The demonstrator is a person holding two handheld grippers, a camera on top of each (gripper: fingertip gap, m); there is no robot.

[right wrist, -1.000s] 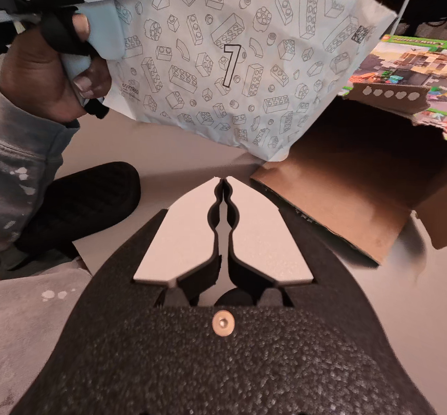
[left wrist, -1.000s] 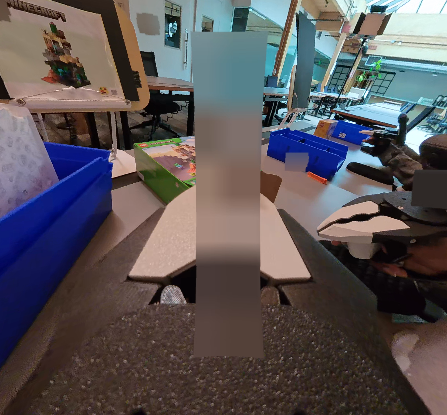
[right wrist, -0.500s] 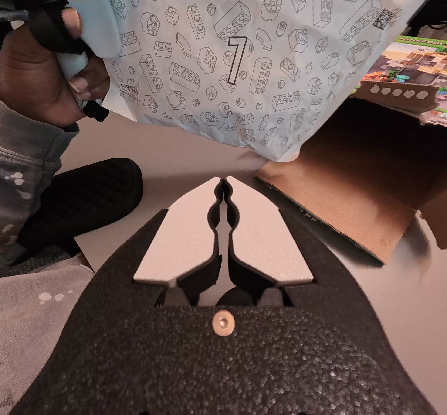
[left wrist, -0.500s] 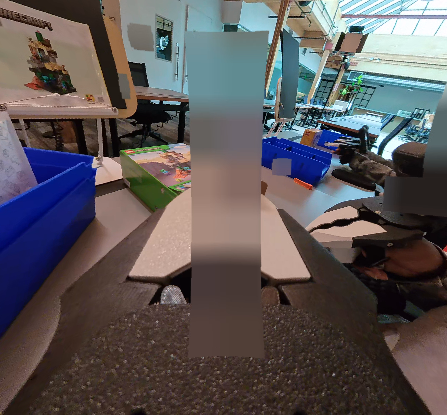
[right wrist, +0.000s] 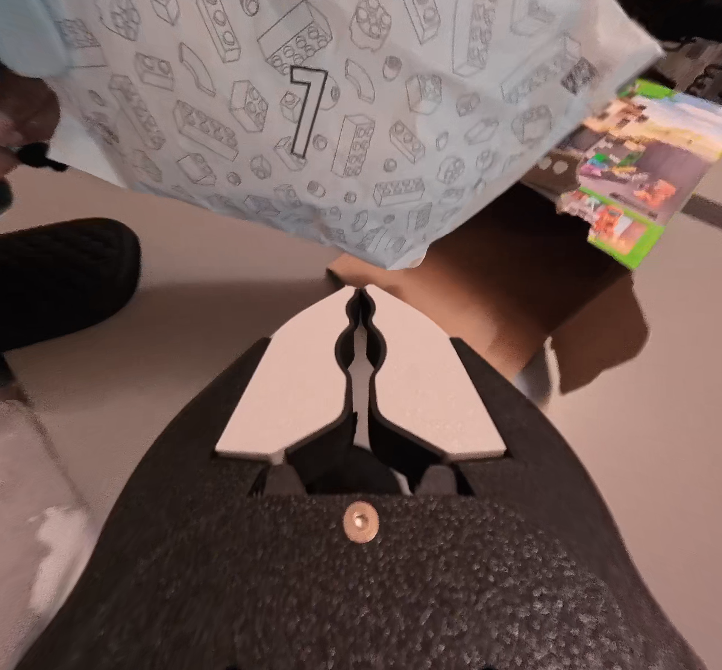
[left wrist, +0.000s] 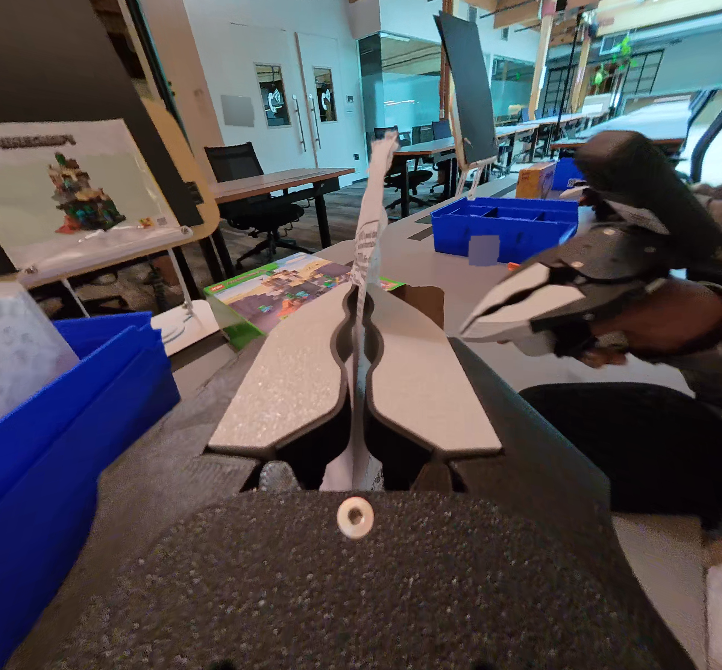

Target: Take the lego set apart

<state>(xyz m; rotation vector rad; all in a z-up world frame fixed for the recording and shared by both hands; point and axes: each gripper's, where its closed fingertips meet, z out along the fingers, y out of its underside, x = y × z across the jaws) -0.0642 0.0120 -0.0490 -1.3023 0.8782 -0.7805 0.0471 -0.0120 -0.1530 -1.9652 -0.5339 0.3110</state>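
Far left on the bench (left wrist: 449, 272): blue bin (left wrist: 78, 389) with a printed bag leaning inside, picture sheet on a stand (left wrist: 78, 186) behind. Next, the green set box (left wrist: 281, 291), lying flat, brown flap torn open. Centre: left gripper (left wrist: 358, 295), fingers clamped on the edge of a white paper bag (right wrist: 312, 104), held up clear of the bench and above the open box (right wrist: 508, 280). Right: right gripper (right wrist: 361, 291), fingers together, empty, just below the bag's lower corner. Judged early in the task: box opened, 1 bag lifted, bag apparently unopened, no loose bricks or built model seen anywhere yet.
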